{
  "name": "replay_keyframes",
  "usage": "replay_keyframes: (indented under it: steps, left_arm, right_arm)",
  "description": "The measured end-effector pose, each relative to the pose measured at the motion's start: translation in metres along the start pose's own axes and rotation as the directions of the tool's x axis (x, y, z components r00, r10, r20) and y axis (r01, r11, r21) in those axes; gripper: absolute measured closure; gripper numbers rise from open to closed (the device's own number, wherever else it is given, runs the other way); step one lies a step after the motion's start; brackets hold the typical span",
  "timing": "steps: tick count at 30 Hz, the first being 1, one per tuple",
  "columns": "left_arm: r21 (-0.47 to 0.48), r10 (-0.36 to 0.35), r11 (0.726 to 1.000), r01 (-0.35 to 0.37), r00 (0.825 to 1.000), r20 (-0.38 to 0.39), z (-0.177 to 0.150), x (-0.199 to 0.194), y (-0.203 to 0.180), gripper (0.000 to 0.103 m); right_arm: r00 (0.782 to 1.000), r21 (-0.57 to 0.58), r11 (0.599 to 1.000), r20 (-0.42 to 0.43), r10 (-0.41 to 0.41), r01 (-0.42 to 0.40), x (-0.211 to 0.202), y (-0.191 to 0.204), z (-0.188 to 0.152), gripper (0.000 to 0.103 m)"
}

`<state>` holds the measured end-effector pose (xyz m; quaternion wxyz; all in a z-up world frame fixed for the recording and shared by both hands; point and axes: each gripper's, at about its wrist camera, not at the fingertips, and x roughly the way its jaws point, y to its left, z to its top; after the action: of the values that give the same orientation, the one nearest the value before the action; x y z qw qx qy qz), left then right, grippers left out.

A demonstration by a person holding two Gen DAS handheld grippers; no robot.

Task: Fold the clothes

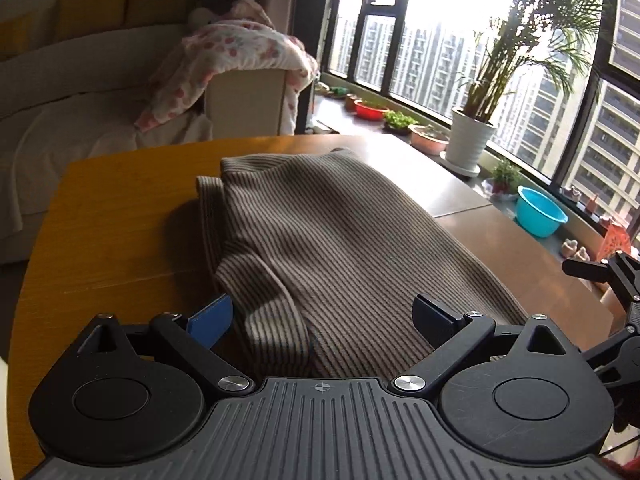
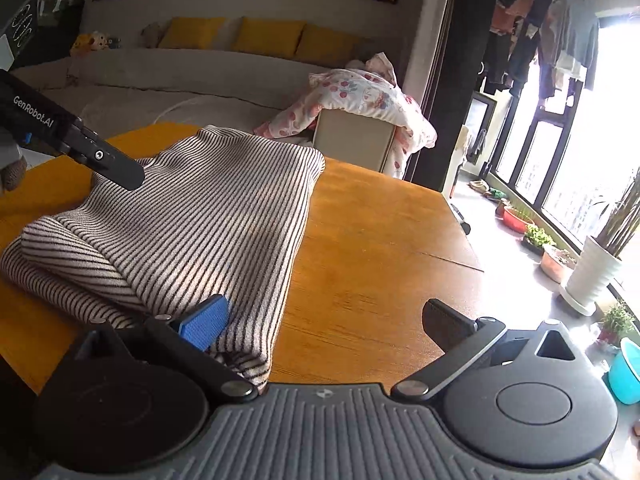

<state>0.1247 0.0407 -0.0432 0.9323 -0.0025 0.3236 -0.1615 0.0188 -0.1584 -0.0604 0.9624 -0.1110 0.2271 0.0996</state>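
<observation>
Left fingers [image 1: 322, 320] spreading wide, released, straddling near edge of striped sweater [image 1: 320, 240] | right fingers [image 2: 326, 322] gaping, released, blue pad [image 2: 204, 320] hovering over sweater's near corner, grasping nothing | sweater lying folded, sleeve tucked, on wooden counter [image 2: 380, 240] | floral blanket [image 2: 360, 96] draping box behind

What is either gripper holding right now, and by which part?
Nothing. The left gripper and right gripper are both open over the near edge of the folded striped sweater on the table.
</observation>
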Motion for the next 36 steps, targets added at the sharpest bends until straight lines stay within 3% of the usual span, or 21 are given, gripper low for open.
replay_keyframes:
  steps: [1,3,5,9,14,16,20,23,25,26,28,29,31,36]
  left_arm:
    - [-0.011,0.059,0.998,-0.059,0.998,0.0,0.001,0.0,0.008,0.004]
    - [-0.051,-0.04,0.998,0.041,0.999,0.025,0.002,-0.01,0.012,0.004]
    - [-0.089,-0.146,0.985,0.151,0.988,0.054,0.003,-0.019,0.015,0.004]
    - [-0.108,-0.328,0.936,0.336,0.941,0.079,0.003,-0.023,0.008,0.004]
    - [-0.169,-0.291,0.945,0.281,0.956,-0.033,-0.01,0.015,0.01,0.004]
    - [-0.154,-0.279,0.95,0.271,0.96,-0.036,-0.011,0.009,0.011,0.004]
    - [-0.053,-0.163,0.985,0.161,0.986,-0.02,-0.017,-0.021,0.011,0.004]
    - [-0.009,-0.102,0.995,0.102,0.995,0.004,-0.021,-0.044,0.012,0.004]
    - [-0.002,-0.088,0.996,0.088,0.996,0.027,-0.022,-0.06,0.015,0.003]
    - [0.002,-0.082,0.997,0.082,0.996,0.035,-0.022,-0.065,0.014,0.002]
    - [0.03,-0.063,0.998,0.062,0.996,0.057,-0.024,-0.078,0.012,0.001]
    - [0.05,-0.056,0.997,0.053,0.996,0.066,-0.025,-0.083,0.01,0.001]
    - [0.093,-0.052,0.995,0.044,0.996,0.077,-0.027,-0.09,0.005,0.001]
    - [0.17,-0.09,0.982,0.08,0.995,0.049,-0.036,-0.098,-0.005,0.0]
  right_arm:
    - [1.0,-0.003,1.0,-0.007,-0.003,0.003,0.001,0.001,-0.001,0.0]
    - [1.0,-0.01,1.0,-0.02,-0.009,0.009,0.004,0.002,-0.004,0.0]
    - [0.999,-0.017,1.0,-0.034,-0.015,0.015,0.007,0.003,-0.007,0.0]
    - [0.998,-0.008,1.0,-0.055,-0.021,0.02,0.012,0.004,-0.009,0.0]
    - [0.998,-0.008,1.0,-0.057,-0.021,0.021,0.007,0.004,-0.011,0.0]
    - [0.998,-0.016,1.0,-0.066,-0.005,0.004,0.005,0.002,-0.009,0.0]
    - [0.997,-0.068,0.997,-0.075,0.026,-0.031,-0.001,0.0,0.0,0.0]
    - [0.993,-0.127,0.985,-0.039,0.109,-0.113,-0.012,0.004,0.016,0.0]
    - [0.967,-0.146,0.956,-0.056,0.248,-0.254,-0.019,0.01,0.025,0.006]
    - [0.941,-0.168,0.926,-0.084,0.328,-0.338,-0.022,0.017,0.028,0.009]
    - [0.9,-0.251,0.865,-0.123,0.417,-0.435,-0.029,0.035,0.029,0.018]
    - [0.891,-0.296,0.841,-0.14,0.431,-0.453,-0.031,0.043,0.029,0.021]
    - [0.877,-0.374,0.794,-0.181,0.445,-0.48,-0.03,0.062,0.027,0.033]
    - [0.895,-0.471,0.763,-0.188,0.404,-0.443,-0.018,0.08,0.018,0.034]
